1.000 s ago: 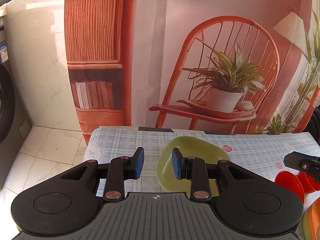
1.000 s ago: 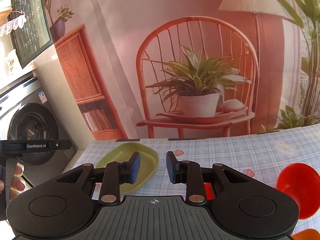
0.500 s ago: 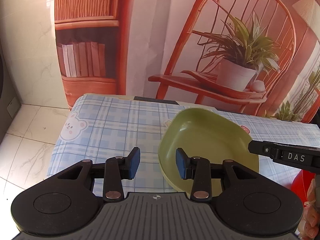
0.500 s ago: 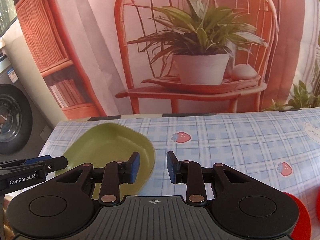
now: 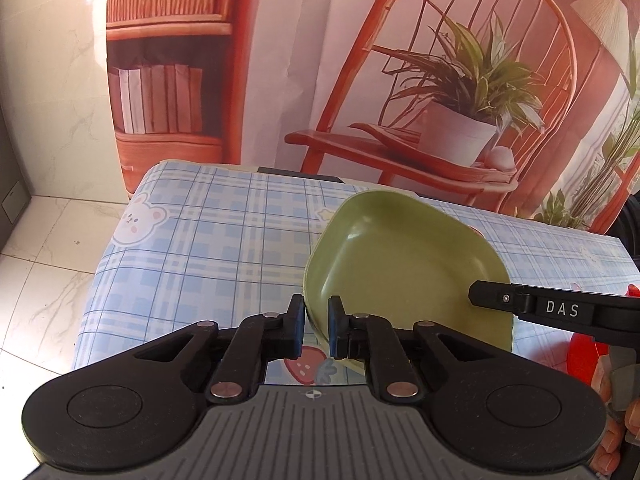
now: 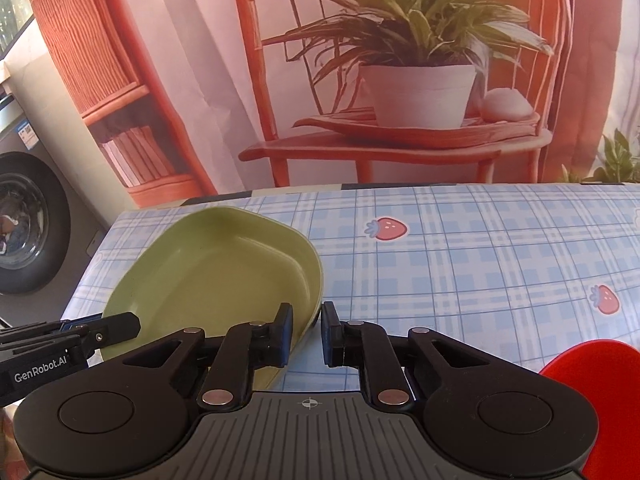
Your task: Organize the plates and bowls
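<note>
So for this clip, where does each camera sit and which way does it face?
Left wrist: on the left gripper, angled down across the checked table; its jaws have just closed on the green plate rim. Right gripper enters at right.
Right wrist: on the right gripper, angled down likewise; its jaws have just closed on the plate's opposite rim. Left gripper enters at left.
Shared: plate, table, chair backdrop, red dish.
</note>
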Demonstrator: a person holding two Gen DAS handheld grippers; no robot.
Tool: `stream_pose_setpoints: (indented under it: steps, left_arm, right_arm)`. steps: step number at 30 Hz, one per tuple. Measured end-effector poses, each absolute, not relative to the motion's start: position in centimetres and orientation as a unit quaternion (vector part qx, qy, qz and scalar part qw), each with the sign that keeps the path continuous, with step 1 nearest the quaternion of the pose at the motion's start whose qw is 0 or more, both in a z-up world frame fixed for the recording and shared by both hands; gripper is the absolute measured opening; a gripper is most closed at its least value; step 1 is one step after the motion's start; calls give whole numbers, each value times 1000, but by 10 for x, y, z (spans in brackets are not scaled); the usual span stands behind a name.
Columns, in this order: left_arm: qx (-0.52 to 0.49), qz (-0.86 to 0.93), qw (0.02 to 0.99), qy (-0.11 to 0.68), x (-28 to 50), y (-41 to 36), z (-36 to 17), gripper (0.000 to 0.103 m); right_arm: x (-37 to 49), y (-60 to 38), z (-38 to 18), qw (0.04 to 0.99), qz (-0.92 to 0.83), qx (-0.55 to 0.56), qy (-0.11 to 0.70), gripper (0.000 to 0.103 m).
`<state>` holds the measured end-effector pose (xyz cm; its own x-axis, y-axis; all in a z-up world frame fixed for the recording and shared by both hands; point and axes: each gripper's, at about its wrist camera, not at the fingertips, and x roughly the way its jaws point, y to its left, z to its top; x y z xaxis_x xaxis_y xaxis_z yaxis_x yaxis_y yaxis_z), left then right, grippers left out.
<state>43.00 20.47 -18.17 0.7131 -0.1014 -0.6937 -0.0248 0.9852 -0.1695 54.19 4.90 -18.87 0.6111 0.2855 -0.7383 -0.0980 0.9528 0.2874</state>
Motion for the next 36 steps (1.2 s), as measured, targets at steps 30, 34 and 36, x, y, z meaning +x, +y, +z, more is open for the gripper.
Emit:
stream_pose_setpoints:
  steps: [30, 34, 36]
  left_arm:
    - [-32, -85, 941, 327, 319, 73, -94, 13]
    - [-21, -108, 938, 328, 310, 43, -98, 13]
    - [-16, -120, 936, 330, 306, 28, -101, 13]
  right_arm:
    - [383, -89, -80, 928, 81, 170, 322, 12]
    - [356, -123, -85, 929, 63, 181, 317, 12]
    - [345, -139, -88, 927, 55, 190, 318, 12]
